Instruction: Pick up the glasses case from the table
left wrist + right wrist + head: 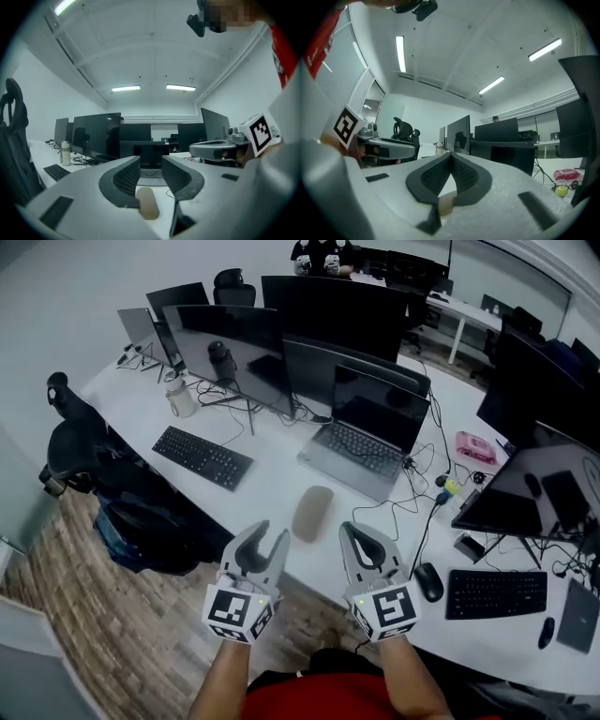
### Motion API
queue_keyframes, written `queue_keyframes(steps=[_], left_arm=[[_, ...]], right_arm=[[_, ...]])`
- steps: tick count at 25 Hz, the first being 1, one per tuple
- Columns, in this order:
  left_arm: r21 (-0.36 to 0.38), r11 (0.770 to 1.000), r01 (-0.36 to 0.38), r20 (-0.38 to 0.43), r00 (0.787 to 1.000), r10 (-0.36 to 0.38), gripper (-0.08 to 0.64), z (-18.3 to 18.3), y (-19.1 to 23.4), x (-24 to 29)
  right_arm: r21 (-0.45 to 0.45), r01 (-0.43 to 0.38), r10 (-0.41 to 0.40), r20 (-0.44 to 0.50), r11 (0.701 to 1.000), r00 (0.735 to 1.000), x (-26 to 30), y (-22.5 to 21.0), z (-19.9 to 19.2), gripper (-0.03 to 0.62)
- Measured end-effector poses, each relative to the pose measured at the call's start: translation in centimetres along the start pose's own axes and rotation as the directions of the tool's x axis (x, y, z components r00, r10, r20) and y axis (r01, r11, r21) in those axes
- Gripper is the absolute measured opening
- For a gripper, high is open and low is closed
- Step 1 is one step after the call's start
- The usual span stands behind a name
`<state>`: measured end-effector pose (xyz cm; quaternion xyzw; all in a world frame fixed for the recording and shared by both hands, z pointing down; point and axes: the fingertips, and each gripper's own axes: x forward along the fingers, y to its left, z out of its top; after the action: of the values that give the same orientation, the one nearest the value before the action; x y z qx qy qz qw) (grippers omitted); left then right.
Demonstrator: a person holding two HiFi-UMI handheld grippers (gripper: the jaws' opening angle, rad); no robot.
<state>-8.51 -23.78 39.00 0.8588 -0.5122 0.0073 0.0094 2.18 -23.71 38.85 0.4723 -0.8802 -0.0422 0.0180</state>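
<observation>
The glasses case is a beige oblong lying on the white table, just in front of a laptop. My left gripper hovers at the table's near edge, just left of the case, with its jaws a little apart and nothing between the pads. In the left gripper view the case lies ahead, low between the parted jaws of the left gripper. My right gripper hovers just right of the case with its tips together. In the right gripper view a bit of the case shows beneath the right gripper.
An open laptop stands behind the case, with several monitors beyond it. A black keyboard lies to the left. A mouse, cables and a second keyboard lie to the right. A black office chair stands at the left.
</observation>
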Motion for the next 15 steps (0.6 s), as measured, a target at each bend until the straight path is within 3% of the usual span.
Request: queue_keyframes(steps=[8, 12, 15], left_arm=[[-0.009, 1.000, -0.019, -0.187, 0.982, 0.017, 0.247, -7.9, 2.0, 8.8], [-0.022, 1.000, 0.007, -0.303, 0.953, -0.013, 0.292, -11.0, 1.9, 12.1], [-0.022, 0.999, 0.024, -0.396, 0.918, -0.031, 0.317, -14.3, 2.0, 14.2]], right_arm=[[0.020, -0.002, 0.003, -0.046, 1.000, 0.999, 2.6, -3.5, -2.6, 0.003], [0.025, 0.028, -0.026, -0.074, 0.999, 0.997, 3.3, -4.6, -3.6, 0.005], [0.022, 0.054, -0.051, -0.087, 0.998, 0.995, 3.8, -5.5, -4.0, 0.005]])
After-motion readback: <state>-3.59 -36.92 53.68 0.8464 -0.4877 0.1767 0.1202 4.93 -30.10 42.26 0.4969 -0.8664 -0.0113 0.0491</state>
